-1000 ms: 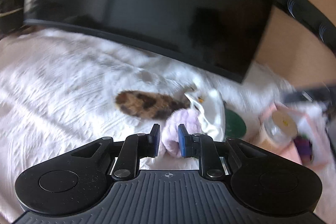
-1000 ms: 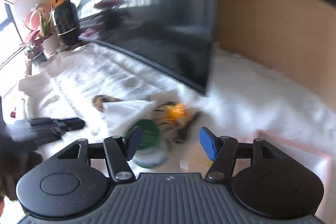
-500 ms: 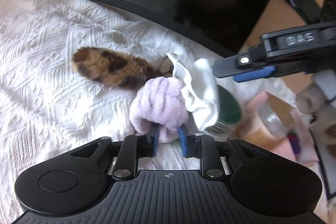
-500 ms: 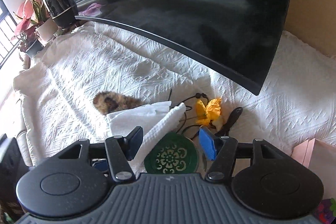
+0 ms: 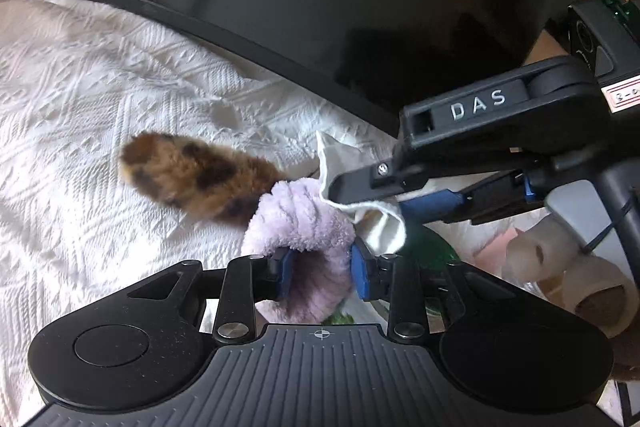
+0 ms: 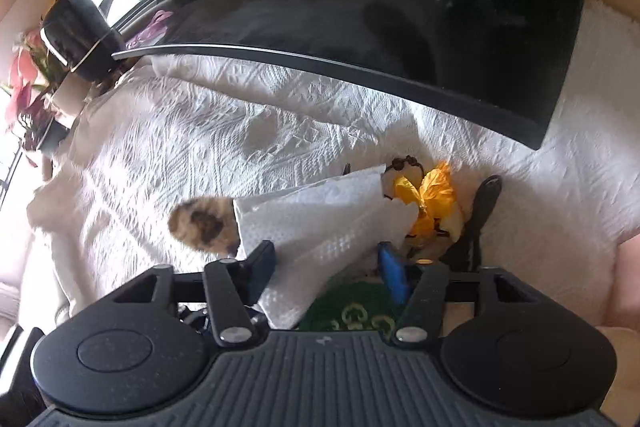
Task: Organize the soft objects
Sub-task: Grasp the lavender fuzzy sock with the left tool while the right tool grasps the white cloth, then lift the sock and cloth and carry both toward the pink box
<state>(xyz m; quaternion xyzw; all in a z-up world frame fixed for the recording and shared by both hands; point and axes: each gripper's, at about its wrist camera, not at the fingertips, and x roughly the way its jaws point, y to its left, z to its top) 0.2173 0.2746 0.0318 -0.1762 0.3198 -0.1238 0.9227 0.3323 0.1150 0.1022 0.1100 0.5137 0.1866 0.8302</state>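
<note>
My left gripper (image 5: 320, 273) is shut on a fluffy lilac scrunchie (image 5: 304, 227) and holds it just above the white bedspread (image 5: 92, 99). A brown spotted furry scrunchie (image 5: 192, 179) lies behind it; it also shows in the right wrist view (image 6: 200, 227). My right gripper (image 6: 326, 273) is open, its fingers either side of a white cloth (image 6: 320, 223), which also shows in the left wrist view (image 5: 384, 223). The right gripper (image 5: 368, 195) reaches in from the right in the left wrist view.
A large black curved monitor (image 6: 380, 7) stands at the back. A green patterned lid (image 6: 352, 311), a yellow crumpled wrapper (image 6: 432, 203), a black cable and a dark handle (image 6: 480, 215) lie near the cloth. Potted flowers (image 6: 24, 87) stand far left.
My right gripper has moved down and forward over the white cloth, now between its fingers. My left gripper stays shut on the lilac scrunchie, lifted slightly.
</note>
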